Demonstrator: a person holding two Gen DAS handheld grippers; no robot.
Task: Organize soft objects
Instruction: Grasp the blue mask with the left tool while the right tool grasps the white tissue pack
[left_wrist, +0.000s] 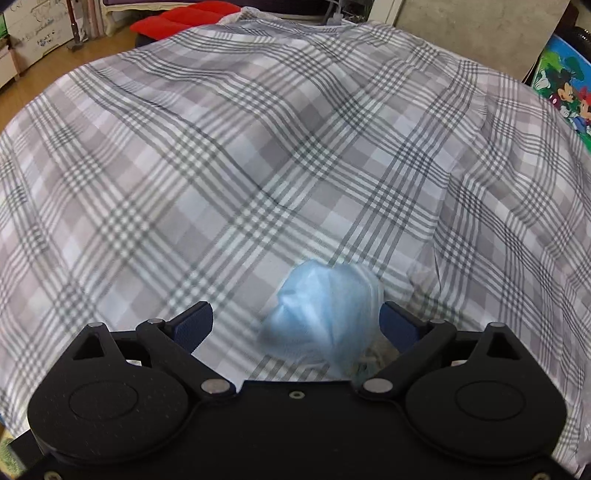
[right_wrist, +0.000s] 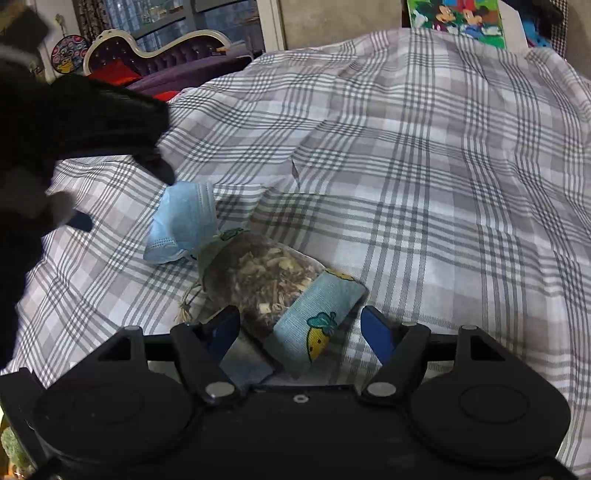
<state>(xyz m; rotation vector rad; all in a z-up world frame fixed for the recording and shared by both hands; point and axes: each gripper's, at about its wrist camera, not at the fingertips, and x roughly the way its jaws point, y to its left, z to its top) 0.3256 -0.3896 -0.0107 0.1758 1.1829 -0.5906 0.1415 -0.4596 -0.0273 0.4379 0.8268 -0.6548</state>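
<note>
Blue sock (right_wrist: 317, 325) overlaps clear pouch (right_wrist: 258, 277) holding what looks like dried herbs.

— What sort of place is this?

— A home, a lived-in room. A grey and white plaid sheet (right_wrist: 406, 166) is spread wide over a soft surface.

— Anything else?

— An ornate purple tufted sofa (right_wrist: 173, 55) with a cream carved frame stands behind it, red cushions (left_wrist: 184, 22) lie nearby, and a cartoon mouse picture (right_wrist: 458, 18) leans by the wall. The wood floor (left_wrist: 66, 59) and a cartoon wall ornament (right_wrist: 68, 55) look domestic too.
</note>
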